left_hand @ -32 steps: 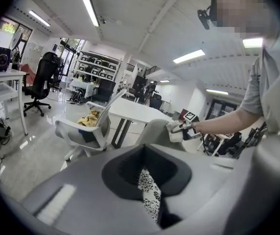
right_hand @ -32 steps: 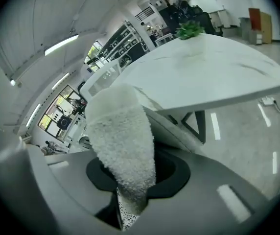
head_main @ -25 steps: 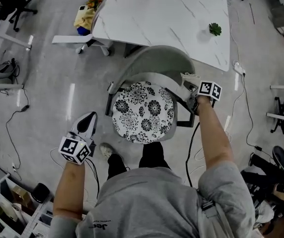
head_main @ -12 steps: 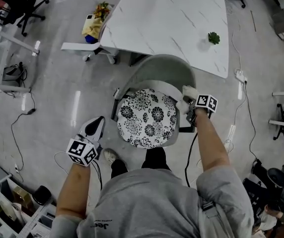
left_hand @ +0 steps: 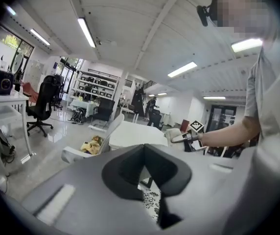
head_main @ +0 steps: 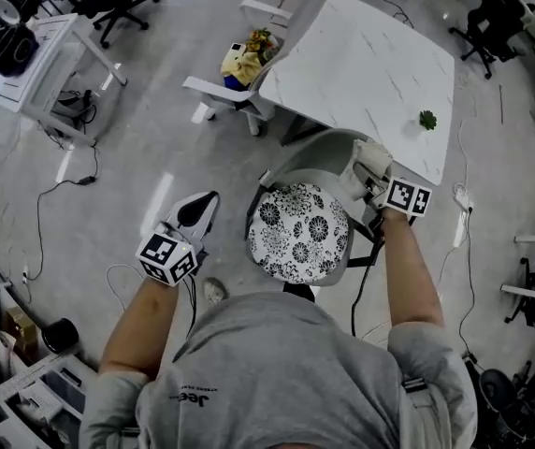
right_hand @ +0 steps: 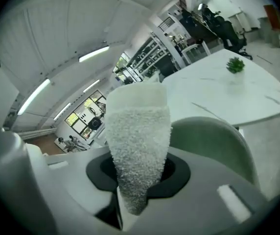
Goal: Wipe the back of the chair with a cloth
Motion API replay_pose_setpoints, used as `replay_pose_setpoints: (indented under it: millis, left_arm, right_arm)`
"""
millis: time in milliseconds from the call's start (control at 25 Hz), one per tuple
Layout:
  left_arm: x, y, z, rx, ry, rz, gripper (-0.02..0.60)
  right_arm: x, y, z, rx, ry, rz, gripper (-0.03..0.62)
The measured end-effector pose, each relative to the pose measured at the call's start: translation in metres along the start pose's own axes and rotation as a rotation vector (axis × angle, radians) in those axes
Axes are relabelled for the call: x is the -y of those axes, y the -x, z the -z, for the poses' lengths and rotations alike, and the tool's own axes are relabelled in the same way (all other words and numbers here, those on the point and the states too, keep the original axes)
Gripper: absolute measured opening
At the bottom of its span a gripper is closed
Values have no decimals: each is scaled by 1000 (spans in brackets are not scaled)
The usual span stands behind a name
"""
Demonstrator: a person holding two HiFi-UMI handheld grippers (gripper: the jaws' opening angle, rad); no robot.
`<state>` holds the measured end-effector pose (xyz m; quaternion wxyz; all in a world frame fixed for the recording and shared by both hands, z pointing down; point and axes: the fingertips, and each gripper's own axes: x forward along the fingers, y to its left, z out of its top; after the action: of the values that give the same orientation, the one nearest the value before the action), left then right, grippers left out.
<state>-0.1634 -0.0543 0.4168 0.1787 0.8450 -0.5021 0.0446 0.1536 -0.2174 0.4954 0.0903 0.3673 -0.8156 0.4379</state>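
The chair has a floral black-and-white seat (head_main: 297,232) and a curved grey-green back (head_main: 312,150). My right gripper (head_main: 370,178) is at the back's right end, shut on a white fluffy cloth (head_main: 372,155) that rests against the back's rim. In the right gripper view the cloth (right_hand: 137,146) sticks up from the jaws, with the chair back (right_hand: 217,145) just beyond it. My left gripper (head_main: 204,204) hangs over the floor left of the chair, apart from it. Its jaws meet with nothing between them (left_hand: 144,151).
A white marble table (head_main: 361,64) with a small green plant (head_main: 427,119) stands right behind the chair. A white chair holding yellow items (head_main: 241,64) is at the table's left. Cables (head_main: 52,204) trail over the floor at left. A shoe (head_main: 214,291) shows beside the seat.
The right gripper has carried the cloth from the chair's right armrest area up towards the back's rim. The left gripper has stayed left of the chair. The head view has swung.
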Motion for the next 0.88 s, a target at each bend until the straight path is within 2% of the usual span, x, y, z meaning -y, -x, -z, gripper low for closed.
replay_pose_setpoints:
  millis: [160, 360, 680, 880]
  left_arm:
    - [0, 34, -48, 75, -60, -29, 57]
    - [-19, 94, -97, 161, -121, -96, 57]
    - [-37, 177, -137, 250, -134, -222, 57]
    - [-39, 208, -142, 270, -129, -263, 57]
  right_arm:
    - [-84, 0, -40, 28, 141, -87, 92]
    - [-198, -16, -64, 67, 348, -191, 92]
    - [-346, -36, -36, 61, 713, -341, 93]
    - [-400, -35, -15, 106, 824, -417, 94]
